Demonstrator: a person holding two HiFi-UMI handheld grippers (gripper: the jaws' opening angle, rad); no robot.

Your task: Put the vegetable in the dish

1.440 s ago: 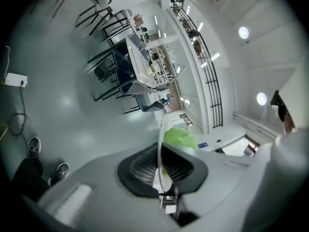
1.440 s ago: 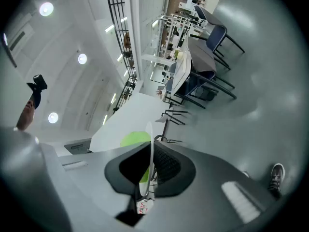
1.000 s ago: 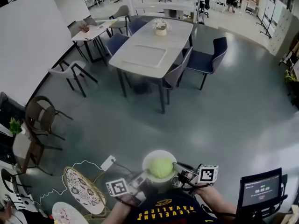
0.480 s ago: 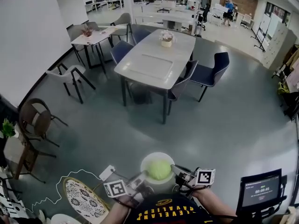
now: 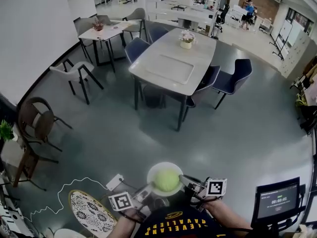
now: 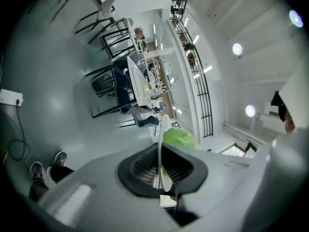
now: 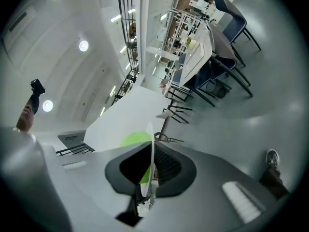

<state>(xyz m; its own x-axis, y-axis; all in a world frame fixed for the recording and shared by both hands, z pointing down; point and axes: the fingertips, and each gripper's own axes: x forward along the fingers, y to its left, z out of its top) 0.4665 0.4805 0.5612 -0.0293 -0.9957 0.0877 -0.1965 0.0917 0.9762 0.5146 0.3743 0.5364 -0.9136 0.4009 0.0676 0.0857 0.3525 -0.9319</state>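
While the person stands over the grey floor (image 5: pixel 99 143), a white dish (image 5: pixel 151 175) hangs in the air just ahead of the chest, with the round green vegetable (image 5: pixel 166 180) resting in it. The left gripper (image 6: pixel 161 169) is clamped on the dish's left rim and the right gripper (image 7: pixel 149 170) on the opposite rim. Each gripper view shows the thin white edge pinched between dark pads (image 6: pixel 140 168), with the vegetable just beyond. A long tabletop (image 5: pixel 173 68) with blue chairs (image 5: pixel 233 81) stands well apart.
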